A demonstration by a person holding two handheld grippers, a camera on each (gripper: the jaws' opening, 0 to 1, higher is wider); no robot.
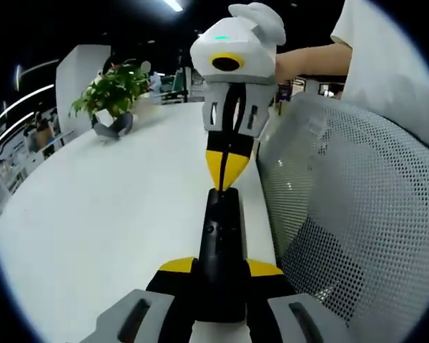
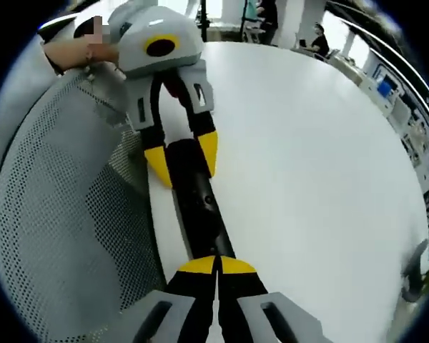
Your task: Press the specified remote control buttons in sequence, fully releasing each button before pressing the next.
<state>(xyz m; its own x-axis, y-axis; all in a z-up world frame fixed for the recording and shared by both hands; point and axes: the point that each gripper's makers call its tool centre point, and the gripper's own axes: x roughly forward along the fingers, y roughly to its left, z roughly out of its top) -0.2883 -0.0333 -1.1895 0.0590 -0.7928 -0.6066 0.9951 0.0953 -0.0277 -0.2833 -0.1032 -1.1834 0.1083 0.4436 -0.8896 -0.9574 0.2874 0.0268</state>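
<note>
While the black remote control was clamped at one end by the left tool, the right tool, its jaws closed to a point, was set against the far end. Because the remote lay along the bench edge beside a mesh chair, it was judged that a hard or off-centre press could tip it off or strike a neighbouring button. A potted plant stood at the white bench's far edge, in an open office.
</note>
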